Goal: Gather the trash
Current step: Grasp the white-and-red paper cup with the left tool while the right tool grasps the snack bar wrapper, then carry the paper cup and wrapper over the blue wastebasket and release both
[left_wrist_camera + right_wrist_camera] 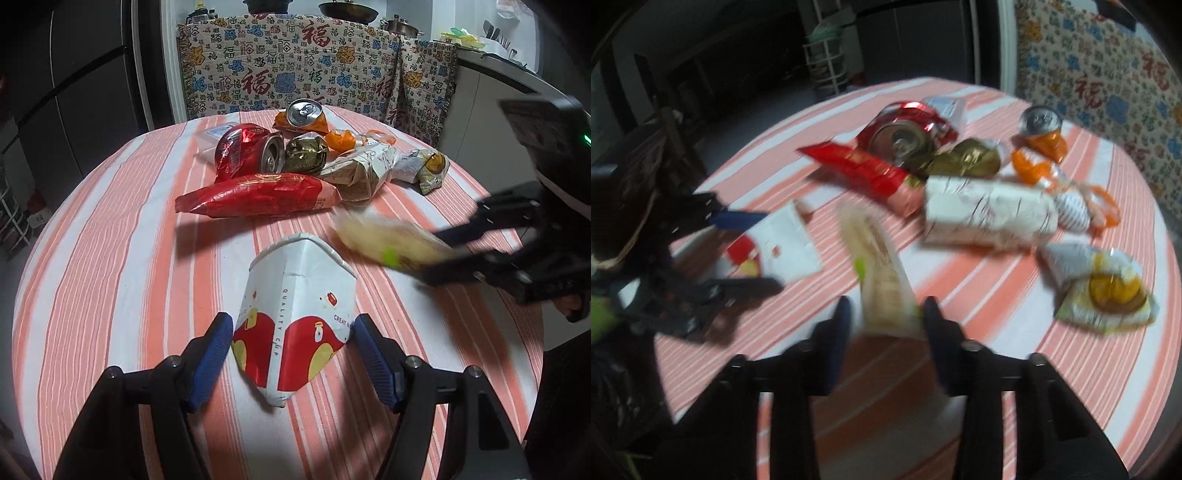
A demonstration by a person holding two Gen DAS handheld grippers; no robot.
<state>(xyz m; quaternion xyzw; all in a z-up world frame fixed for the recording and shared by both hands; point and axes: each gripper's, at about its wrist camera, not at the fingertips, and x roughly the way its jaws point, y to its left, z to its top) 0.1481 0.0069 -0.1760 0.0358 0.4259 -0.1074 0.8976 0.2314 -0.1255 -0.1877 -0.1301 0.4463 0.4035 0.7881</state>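
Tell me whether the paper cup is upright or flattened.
Flattened: the paper cup lies creased on the table, rim squashed to a point.

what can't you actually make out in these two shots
- Pale wrapper between the right tongs: motion blur hides its print in both views.
- Flattened paper cup: the lettering at its right edge is cut off in the left wrist view; the left tongs flank it, and contact is unclear.
- Whole right wrist view: smeared, so the labels are unreadable.
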